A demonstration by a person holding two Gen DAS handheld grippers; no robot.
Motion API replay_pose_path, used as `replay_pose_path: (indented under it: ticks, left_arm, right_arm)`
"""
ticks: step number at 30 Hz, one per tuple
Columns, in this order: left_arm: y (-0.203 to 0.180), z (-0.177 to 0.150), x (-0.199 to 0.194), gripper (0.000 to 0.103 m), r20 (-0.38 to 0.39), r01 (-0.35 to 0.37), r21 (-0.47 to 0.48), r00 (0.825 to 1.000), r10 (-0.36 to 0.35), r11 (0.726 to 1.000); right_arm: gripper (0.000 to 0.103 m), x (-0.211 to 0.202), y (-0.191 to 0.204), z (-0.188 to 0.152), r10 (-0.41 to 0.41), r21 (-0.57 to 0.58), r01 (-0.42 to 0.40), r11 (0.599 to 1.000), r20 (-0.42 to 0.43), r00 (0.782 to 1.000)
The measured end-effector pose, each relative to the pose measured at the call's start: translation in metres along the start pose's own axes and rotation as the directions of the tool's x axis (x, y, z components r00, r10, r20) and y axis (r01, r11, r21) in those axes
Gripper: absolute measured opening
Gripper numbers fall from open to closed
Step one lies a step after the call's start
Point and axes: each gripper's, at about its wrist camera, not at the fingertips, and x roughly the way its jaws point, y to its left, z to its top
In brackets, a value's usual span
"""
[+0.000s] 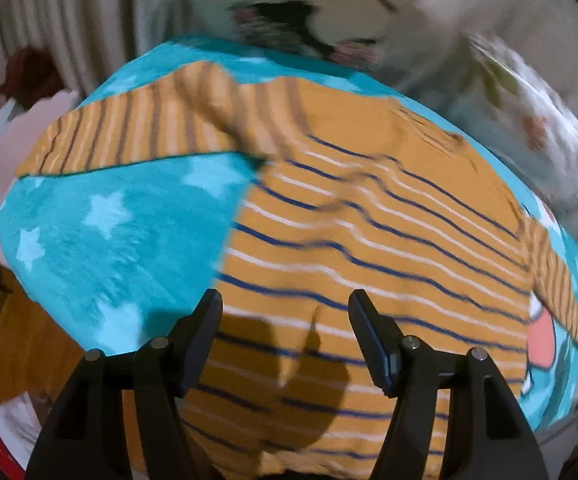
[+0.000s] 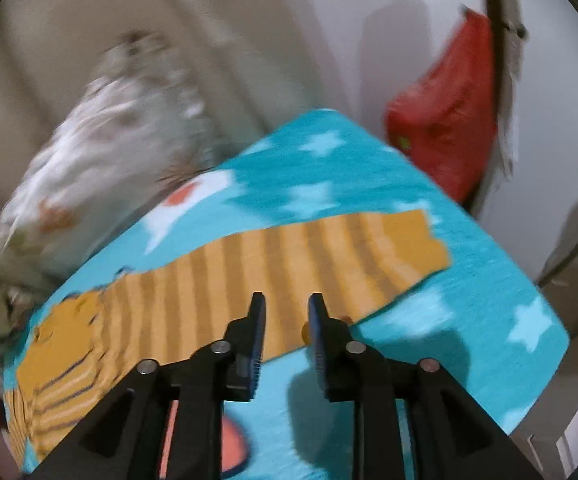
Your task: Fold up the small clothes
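Observation:
A small orange long-sleeved shirt (image 1: 369,248) with navy and white stripes lies flat on a turquoise star blanket (image 1: 101,220). One sleeve (image 1: 129,136) stretches out to the left in the left wrist view. My left gripper (image 1: 285,308) is open and empty, just above the shirt's body near its lower edge. In the right wrist view the other sleeve (image 2: 289,264) lies stretched across the blanket (image 2: 469,280). My right gripper (image 2: 287,308) is open and empty over that sleeve's near edge.
A white floral pillow (image 2: 101,152) lies beyond the blanket's left side; it also shows in the left wrist view (image 1: 529,128). A red bag (image 2: 445,128) hangs by the wall at the right. An orange cloth (image 1: 17,352) lies under the blanket's left edge.

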Motion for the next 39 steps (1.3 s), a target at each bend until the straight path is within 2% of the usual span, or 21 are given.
replay_pose_path:
  ticks: [4, 6, 10, 12, 13, 16, 19, 22, 26, 27, 28, 29, 30, 31, 32, 35, 36, 39]
  left_arm:
    - [0.075, 0.022, 0.015, 0.064, -0.011, 0.02, -0.155, 1.0, -0.022, 0.988]
    - [0.116, 0.034, 0.023, 0.064, -0.011, 0.012, -0.215, 1.0, -0.015, 0.976]
    - [0.185, 0.055, 0.043, 0.064, -0.011, -0.001, -0.3, 1.0, -0.003, 0.954]
    - [0.212, 0.063, 0.049, 0.064, 0.008, 0.034, -0.337, 0.999, -0.033, 0.941]
    - [0.222, 0.069, 0.048, 0.065, 0.039, 0.061, -0.341, 0.998, -0.05, 0.938]
    - [0.239, 0.088, 0.055, 0.065, 0.05, 0.068, -0.332, 0.997, -0.054, 0.941]
    - [0.25, 0.103, 0.061, 0.072, 0.072, 0.1, -0.332, 0.994, -0.081, 0.938]
    - [0.256, 0.114, 0.068, 0.076, 0.09, 0.125, -0.353, 0.991, -0.1, 0.927]
    - [0.267, 0.127, 0.074, 0.076, 0.112, 0.17, -0.408, 0.984, -0.136, 0.897]
    - [0.271, 0.13, 0.075, 0.066, 0.11, 0.184, -0.429, 0.982, -0.151, 0.885]
    - [0.274, 0.133, 0.076, 0.05, 0.105, 0.182, -0.439, 0.983, -0.151, 0.88]
    - [0.279, 0.136, 0.079, 0.007, 0.081, 0.179, -0.453, 0.984, -0.16, 0.874]
    - [0.284, 0.137, 0.082, 0.008, 0.066, 0.189, -0.468, 0.982, -0.179, 0.863]
    - [0.292, 0.137, 0.083, 0.008, 0.078, 0.215, -0.497, 0.976, -0.204, 0.84]
    - [0.298, 0.138, 0.082, 0.008, 0.085, 0.217, -0.512, 0.976, -0.202, 0.831]
    - [0.312, 0.139, 0.071, 0.008, 0.106, 0.176, -0.518, 0.984, -0.141, 0.837]
    - [0.32, 0.139, 0.066, 0.008, 0.115, 0.166, -0.529, 0.986, -0.123, 0.832]
    - [0.335, 0.138, 0.059, 0.008, 0.139, 0.189, -0.562, 0.981, -0.133, 0.805]
  right_arm:
    - [0.038, -0.009, 0.066, -0.026, 0.051, -0.077, -0.053, 0.996, -0.024, 0.998]
    - [0.045, -0.006, 0.105, -0.043, 0.087, -0.106, -0.094, 0.99, -0.067, 0.994]
    - [0.046, 0.003, 0.178, -0.082, 0.115, -0.19, -0.141, 0.972, -0.143, 0.983]
    - [0.046, 0.008, 0.213, -0.1, 0.127, -0.228, -0.169, 0.959, -0.185, 0.975]
    - [0.046, 0.01, 0.235, -0.112, 0.136, -0.251, -0.188, 0.95, -0.209, 0.968]
    - [0.046, 0.014, 0.288, -0.139, 0.149, -0.324, -0.229, 0.918, -0.253, 0.956]
    - [0.047, 0.014, 0.335, -0.162, 0.157, -0.38, -0.263, 0.887, -0.287, 0.945]
    - [0.047, 0.02, 0.374, -0.18, 0.154, -0.42, -0.286, 0.861, -0.321, 0.935]
    - [0.047, 0.023, 0.419, -0.199, 0.149, -0.472, -0.312, 0.825, -0.351, 0.924]
    - [0.047, 0.022, 0.43, -0.204, 0.147, -0.488, -0.318, 0.813, -0.355, 0.923]
    - [0.047, 0.021, 0.438, -0.207, 0.145, -0.5, -0.321, 0.804, -0.359, 0.922]
    - [0.047, 0.021, 0.446, -0.211, 0.143, -0.513, -0.325, 0.795, -0.363, 0.921]
    - [0.047, 0.022, 0.452, -0.214, 0.14, -0.52, -0.328, 0.789, -0.367, 0.92]
    - [0.047, 0.023, 0.459, -0.217, 0.137, -0.528, -0.331, 0.782, -0.373, 0.918]
    - [0.047, 0.024, 0.463, -0.219, 0.134, -0.53, -0.331, 0.781, -0.376, 0.917]
    - [0.047, 0.029, 0.473, -0.223, 0.128, -0.539, -0.336, 0.772, -0.385, 0.914]
    - [0.047, 0.031, 0.476, -0.224, 0.127, -0.54, -0.336, 0.771, -0.387, 0.913]
    - [0.047, 0.037, 0.484, -0.227, 0.121, -0.542, -0.339, 0.769, -0.397, 0.91]
